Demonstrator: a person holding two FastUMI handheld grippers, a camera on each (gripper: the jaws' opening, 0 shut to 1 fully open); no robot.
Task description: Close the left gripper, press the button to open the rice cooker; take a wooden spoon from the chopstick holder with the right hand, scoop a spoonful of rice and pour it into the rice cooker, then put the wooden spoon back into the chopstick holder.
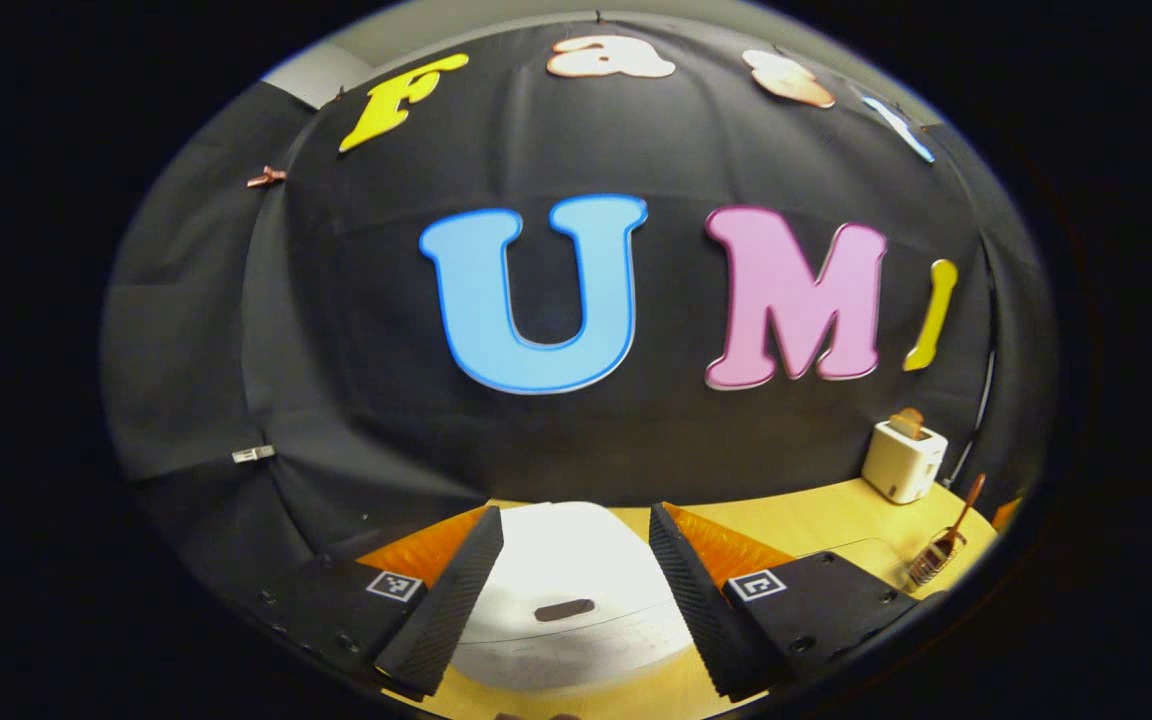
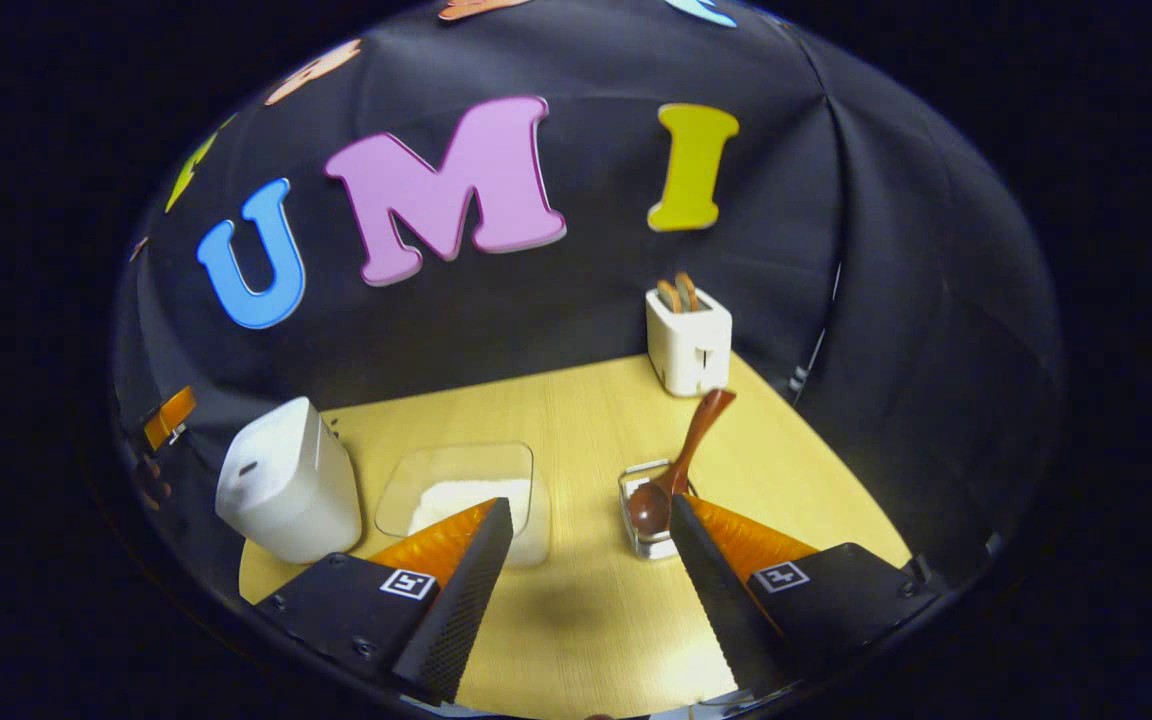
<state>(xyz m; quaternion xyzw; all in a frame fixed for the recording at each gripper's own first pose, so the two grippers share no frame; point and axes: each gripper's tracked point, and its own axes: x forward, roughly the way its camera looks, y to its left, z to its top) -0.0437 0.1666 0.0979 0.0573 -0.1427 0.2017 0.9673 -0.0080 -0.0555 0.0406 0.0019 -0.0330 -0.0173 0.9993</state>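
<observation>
One rice cooker (image 2: 288, 482), white, lid down, standing near the left edge of the wooden table (image 2: 586, 420) in the right gripper view. One wooden spoon (image 2: 681, 462), standing in one wire chopstick holder (image 2: 644, 520), bowl end down and turned toward the camera, handle rising up and leaning to the right, long axis steep, tip pointing toward the toaster. One clear container (image 2: 466, 490) of white rice between cooker and holder, near edge hidden behind a finger. One white toaster (image 2: 688, 340) at the back by the black cloth, with what look like two slices in its slots, though small and hard to make out.

Left gripper (image 1: 576, 590) spread wide, holding nothing, fingers flanking the cooker's (image 1: 566, 590) lid, dark button slot between them; touching or just above, cannot tell. Cooker's base cut off. Spoon (image 1: 961, 520) and holder (image 1: 929, 563) far right, squeezed by the lens, near the toaster (image 1: 903, 460).

Right gripper (image 2: 586, 590) likewise wide open and empty, over bare table, holder's lower corner hidden behind its right finger.
</observation>
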